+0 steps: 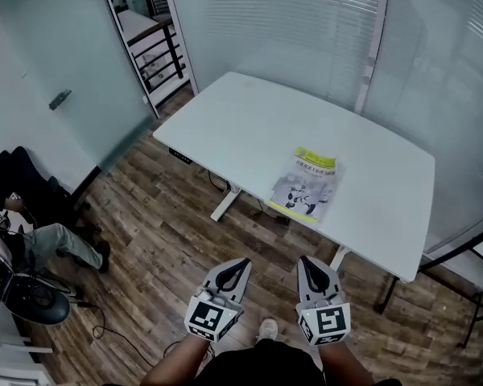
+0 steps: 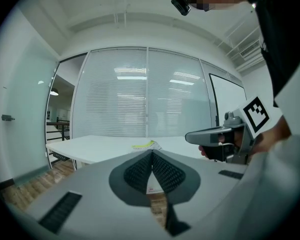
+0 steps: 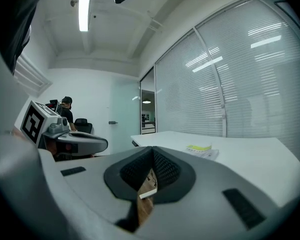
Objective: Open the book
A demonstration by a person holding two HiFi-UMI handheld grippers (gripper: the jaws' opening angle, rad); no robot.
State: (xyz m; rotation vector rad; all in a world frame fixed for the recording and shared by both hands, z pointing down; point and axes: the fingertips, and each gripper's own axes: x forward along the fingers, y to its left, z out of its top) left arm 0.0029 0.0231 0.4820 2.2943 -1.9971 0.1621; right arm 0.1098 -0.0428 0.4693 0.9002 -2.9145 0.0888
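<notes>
A closed book point(image 1: 307, 186) with a white and yellow-green cover lies flat on the white table point(image 1: 249, 119), near its front right edge. It shows as a thin sliver in the left gripper view point(image 2: 144, 145) and in the right gripper view point(image 3: 202, 150). My left gripper point(image 1: 240, 264) and right gripper point(image 1: 305, 261) are held side by side over the wooden floor, short of the table, pointing toward the book. Both have their jaws shut with nothing between them.
Glass walls with blinds point(image 1: 306, 22) stand behind the table. A glass door point(image 1: 60, 71) is at the left. A seated person point(image 1: 40, 244) and a dark stool point(image 1: 32, 300) are at the far left. Wooden floor point(image 1: 161, 240) lies between me and the table.
</notes>
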